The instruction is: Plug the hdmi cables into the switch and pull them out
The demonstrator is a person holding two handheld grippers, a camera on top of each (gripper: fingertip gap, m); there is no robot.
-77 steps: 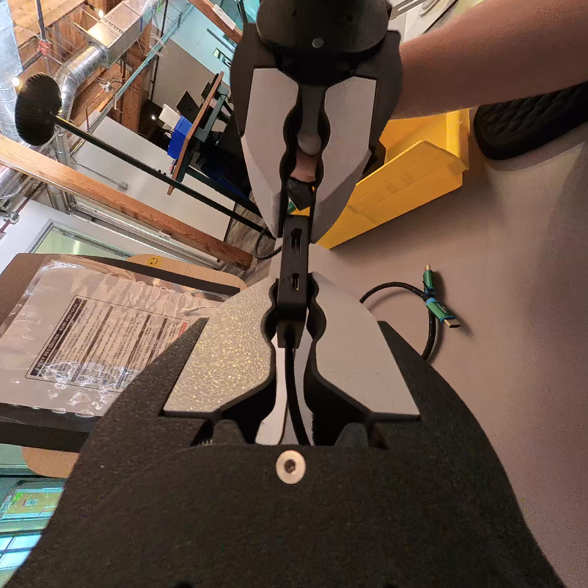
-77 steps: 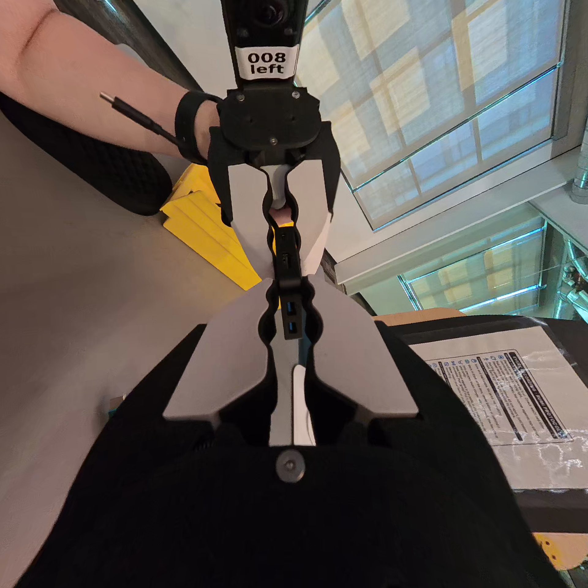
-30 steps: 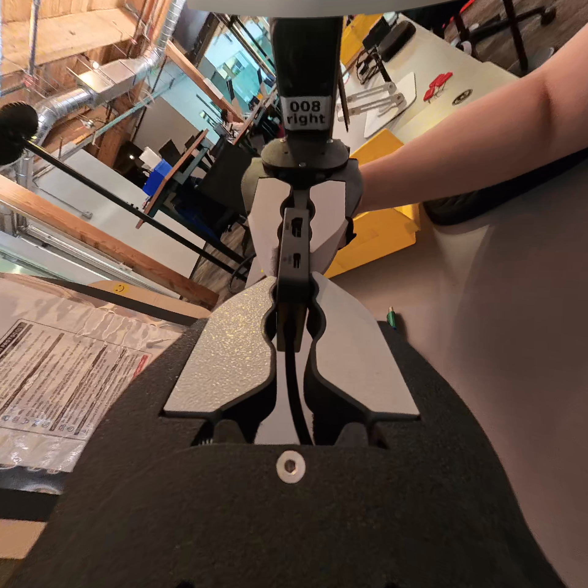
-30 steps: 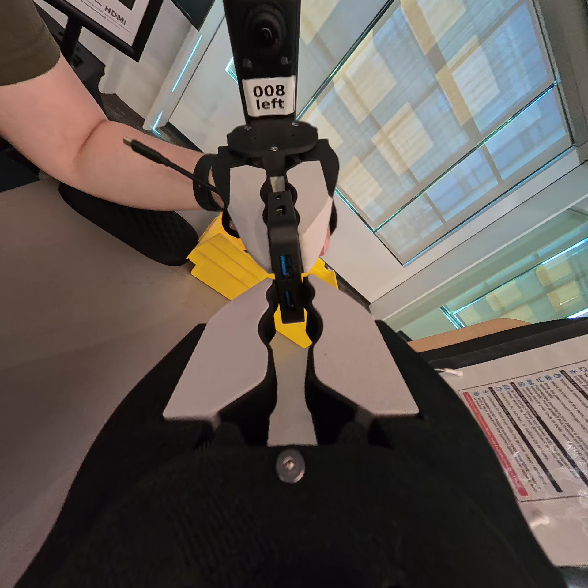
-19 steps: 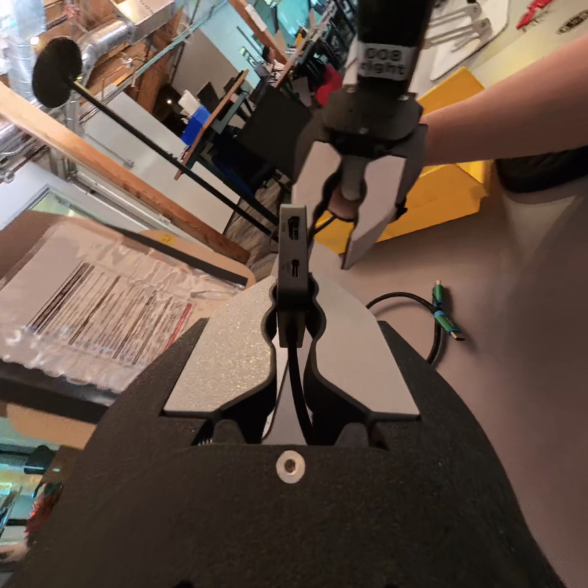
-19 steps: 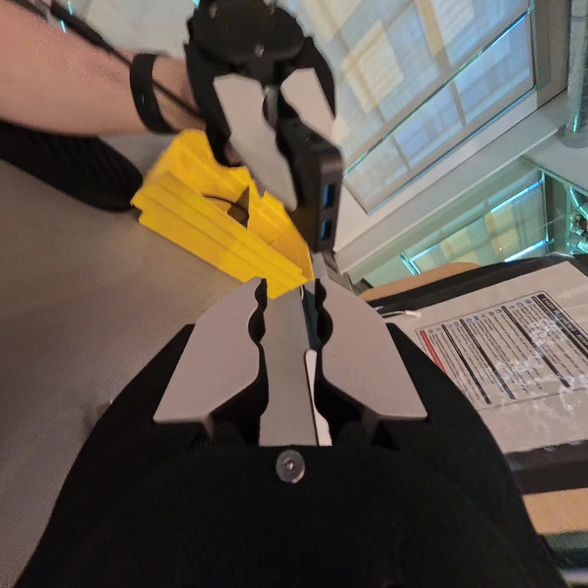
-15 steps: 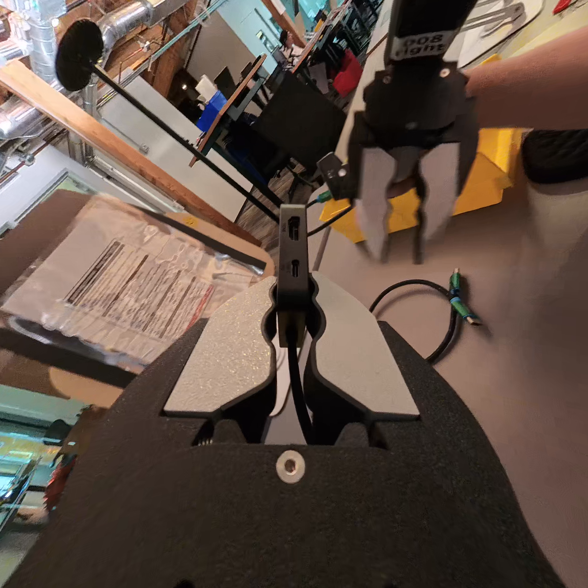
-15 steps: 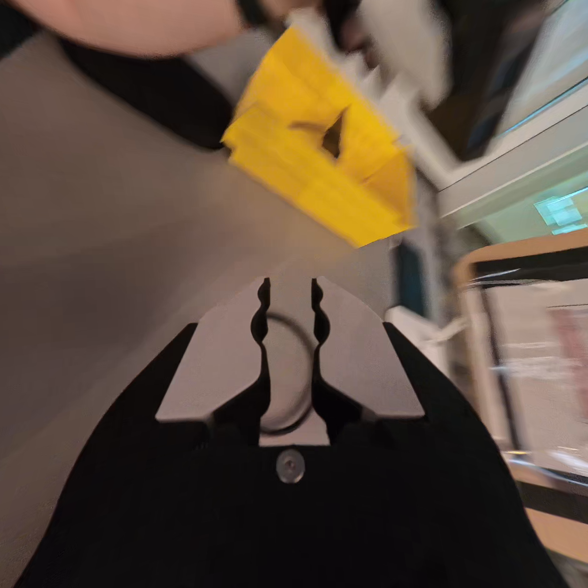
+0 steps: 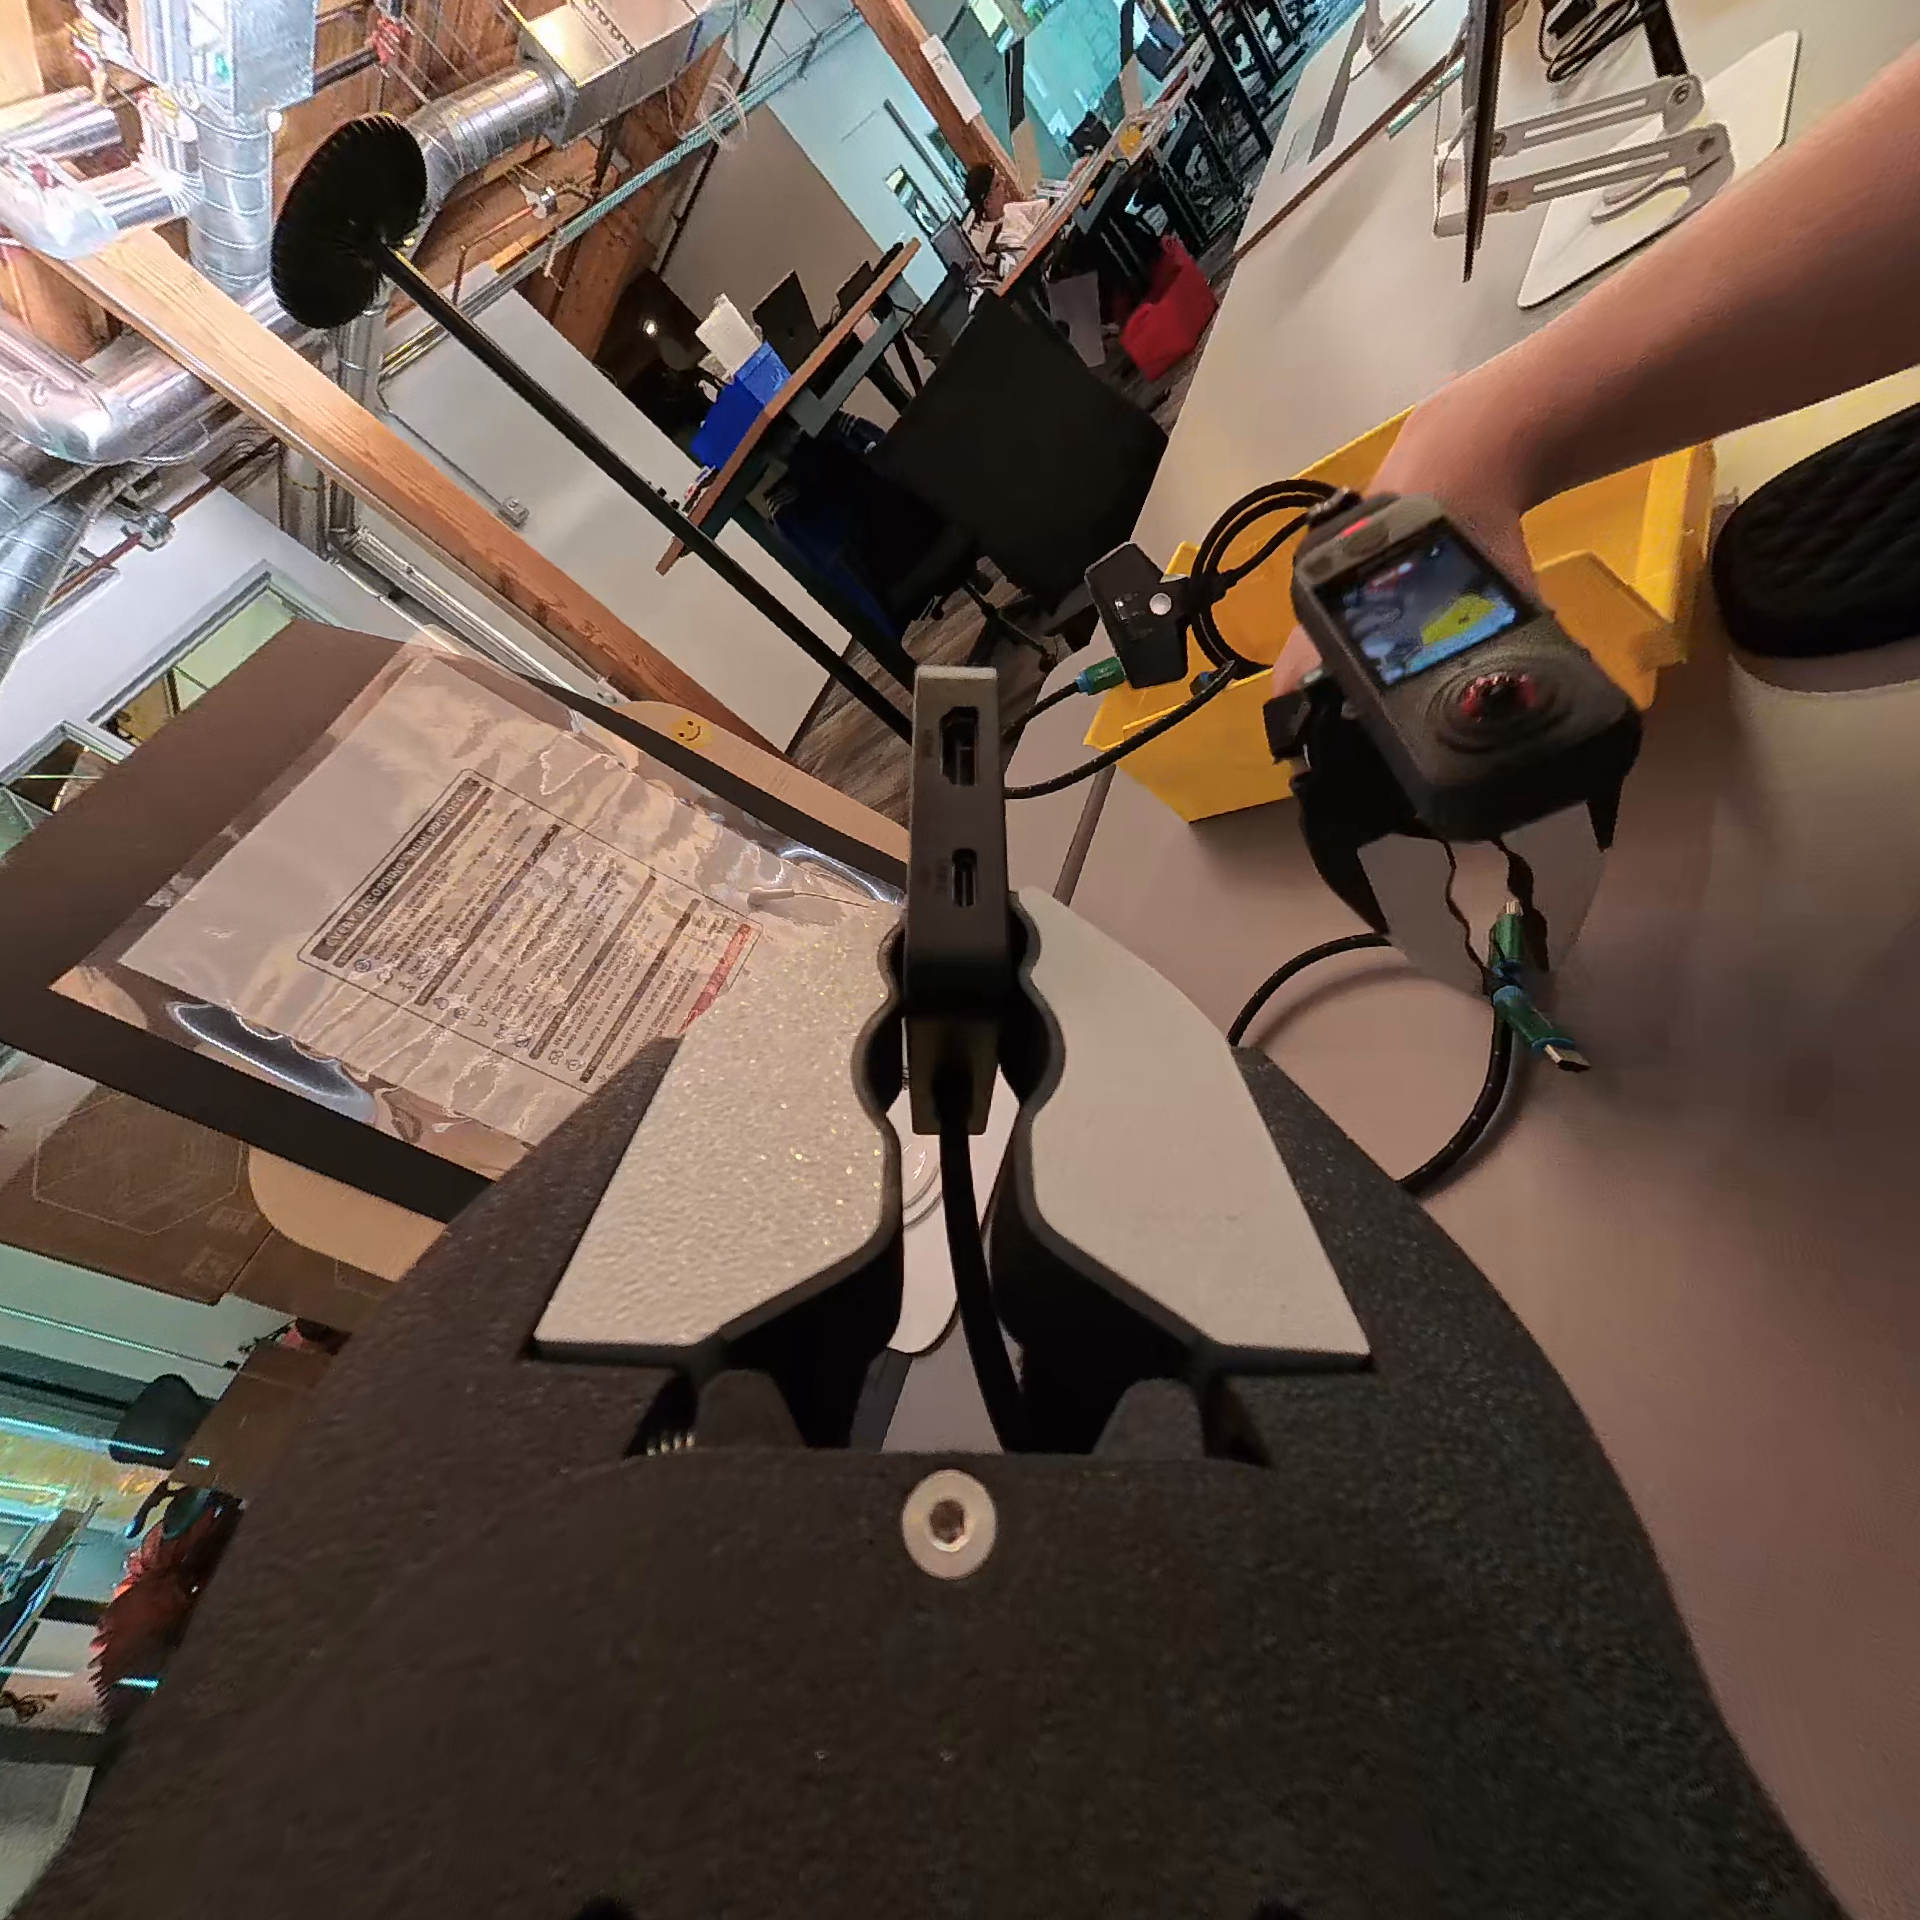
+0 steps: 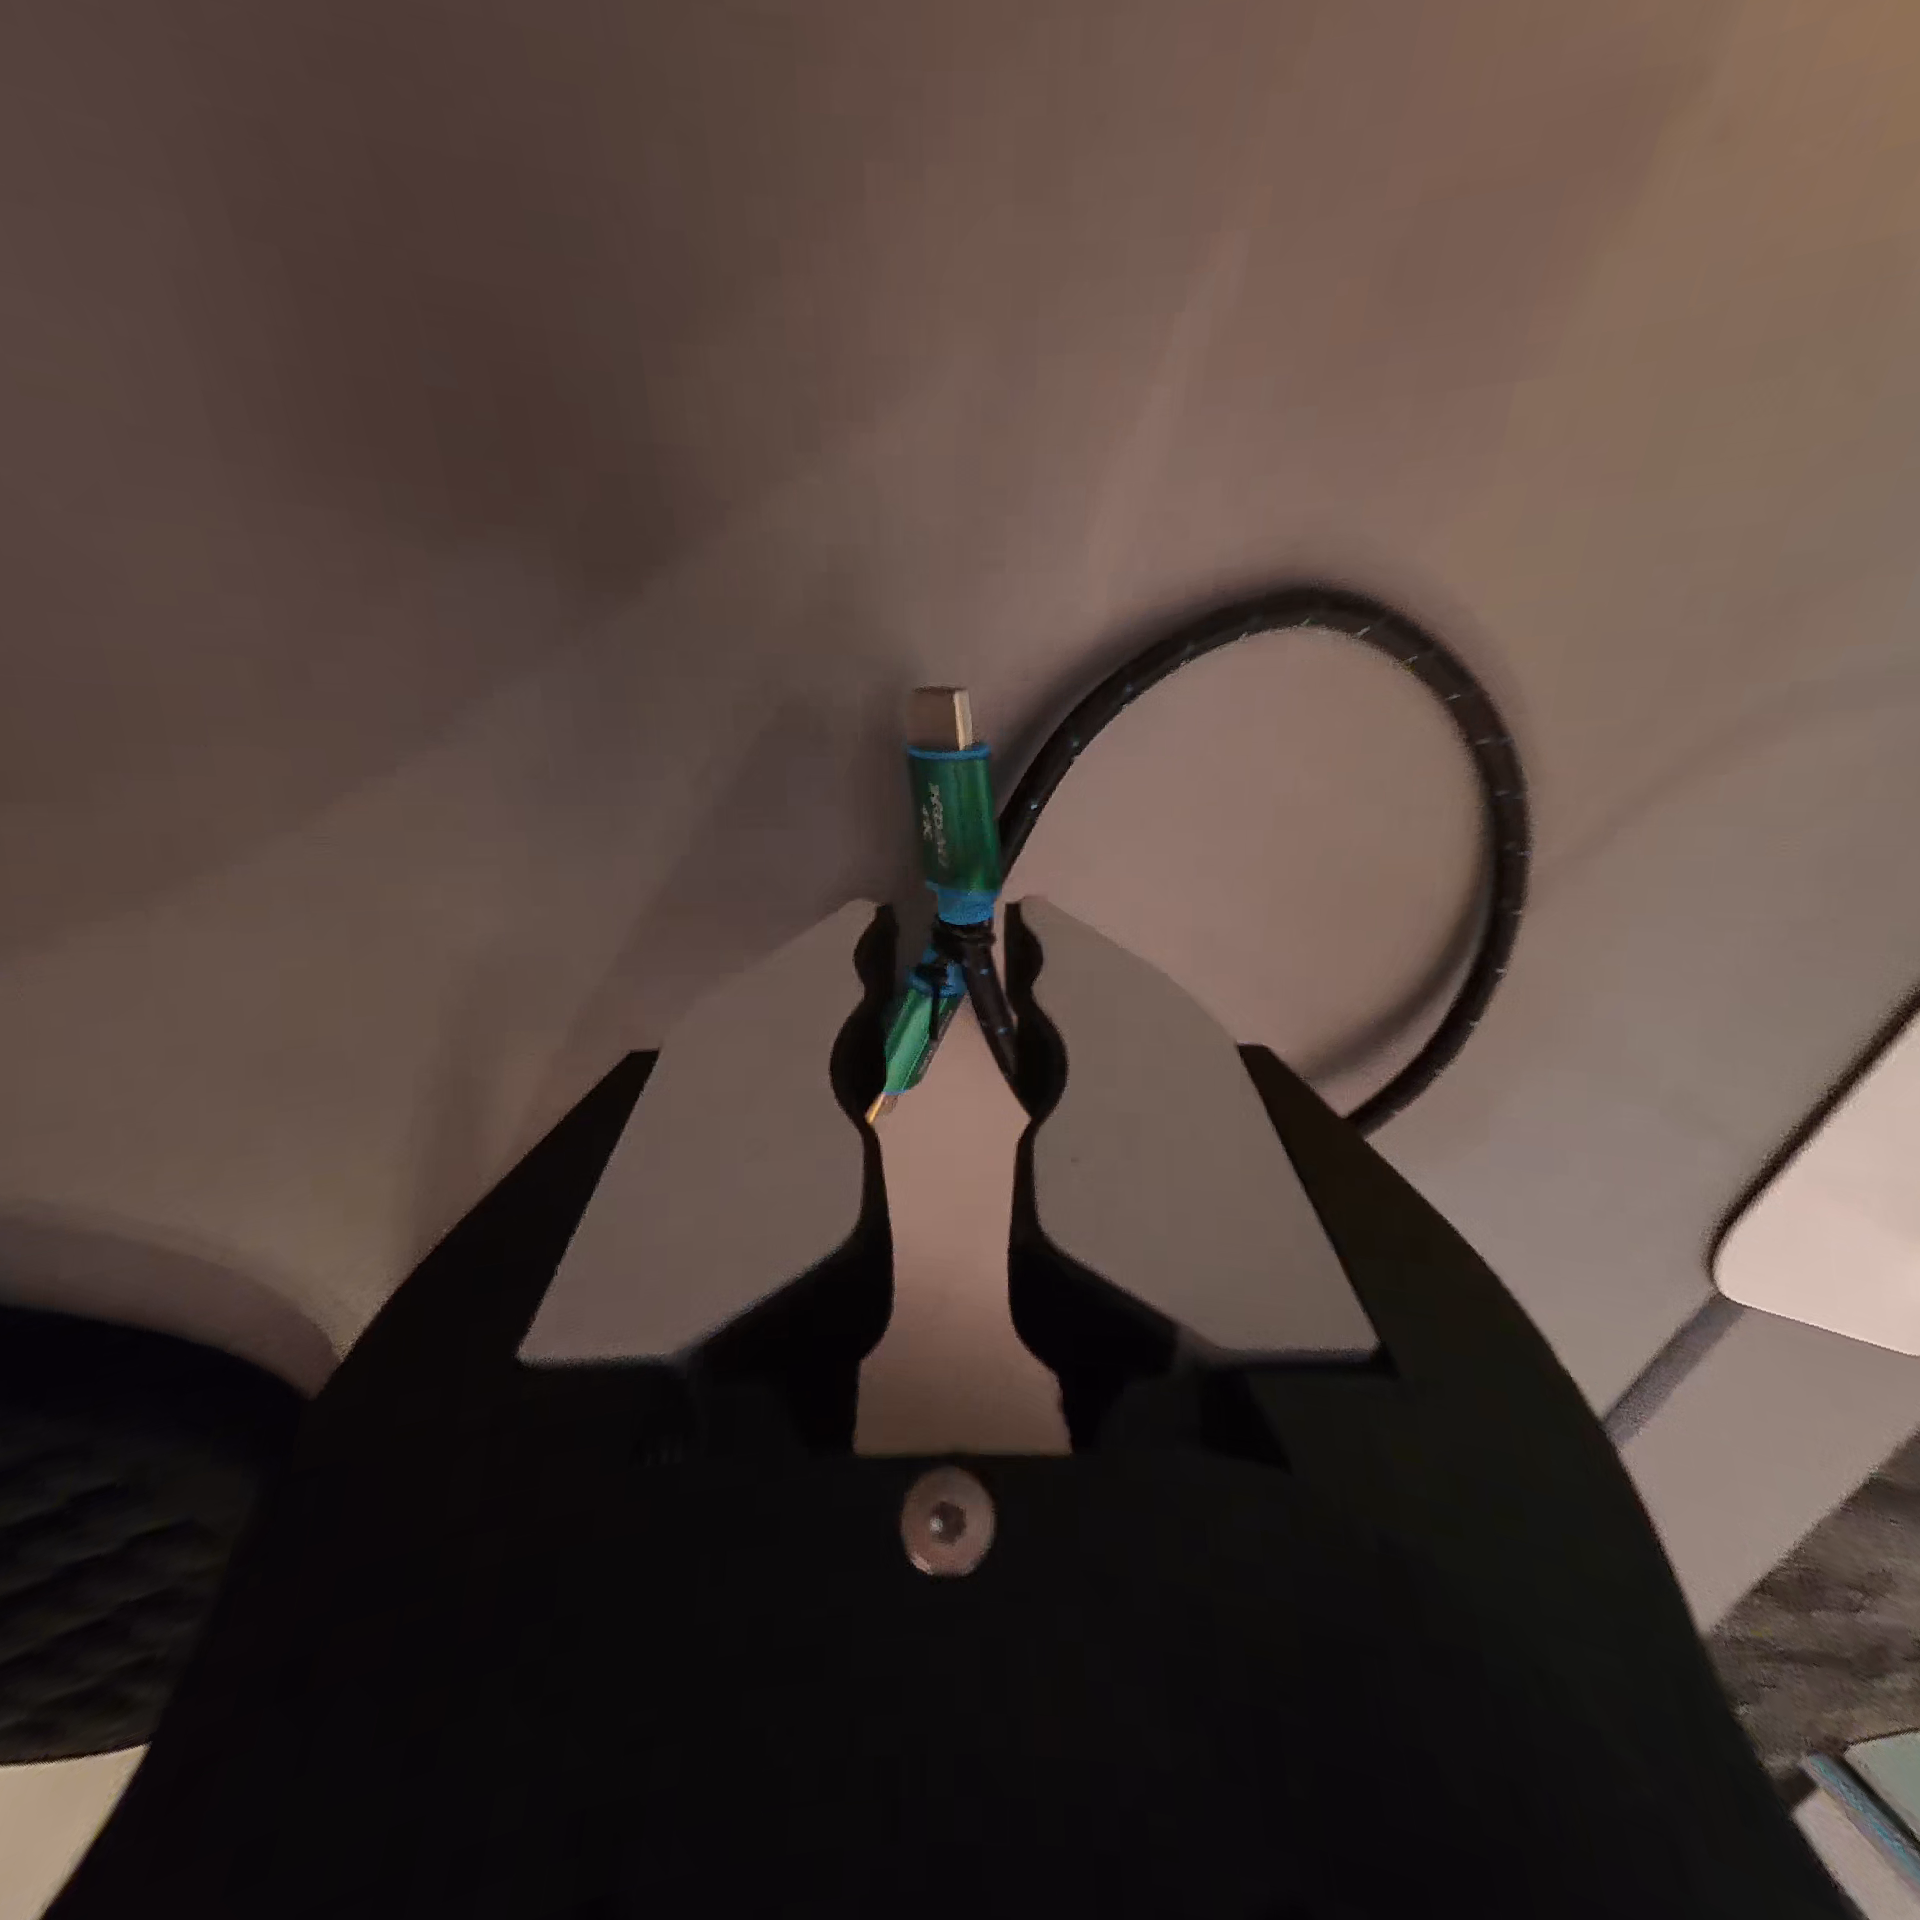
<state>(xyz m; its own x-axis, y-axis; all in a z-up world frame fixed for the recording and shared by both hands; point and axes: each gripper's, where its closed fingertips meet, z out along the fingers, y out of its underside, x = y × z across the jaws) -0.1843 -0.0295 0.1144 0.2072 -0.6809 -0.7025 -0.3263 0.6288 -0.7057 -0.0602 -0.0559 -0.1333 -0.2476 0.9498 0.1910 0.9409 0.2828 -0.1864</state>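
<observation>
Notably green-shelled HDMI plugs [image 10: 951, 821] — braided black cable [image 10: 1455, 717].

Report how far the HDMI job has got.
Done: the left tool is shut on the switch, held off the table with its ports empty. In hand: the right tool, open, hangs over the looped HDMI cable near its green plugs. Left: grasping a plug, inserting it, pulling it out.

Yellow plastic bin [image 9: 1621, 582] on grey table [image 9: 1714, 1299], near its far edge. Black textured pad [image 9: 1818, 561] just right of bin. Plastic-sleeved printed sheet [image 9: 468, 914] left. Ceiling ducts [image 9: 488, 104] overhead.
</observation>
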